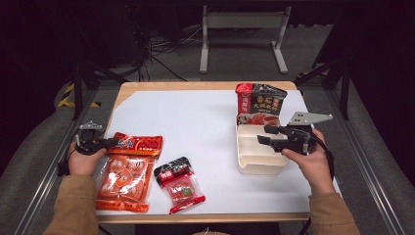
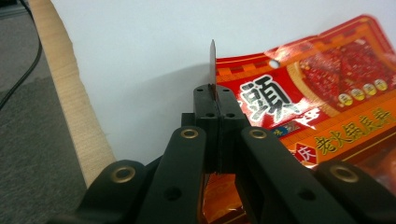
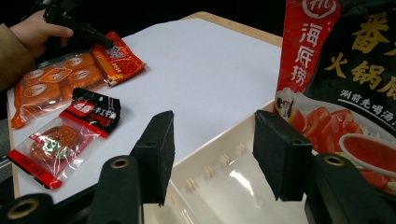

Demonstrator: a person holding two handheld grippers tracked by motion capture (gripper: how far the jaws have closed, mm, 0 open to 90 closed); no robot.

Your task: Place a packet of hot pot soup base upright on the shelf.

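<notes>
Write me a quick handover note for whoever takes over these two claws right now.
Left claw: shut on the top edge of the orange packet, which lies at the table's near left.
Right claw: open, holding nothing, jaws poised over the cream tray at the right.
Red-and-black pouch stands at the tray's far end.
Small red packet lies loose near the front edge, between the orange packet and the tray.
Done: one pouch in the tray, orange packet gripped.
Left, probably: move the orange packet and the small packet into the tray.
</notes>
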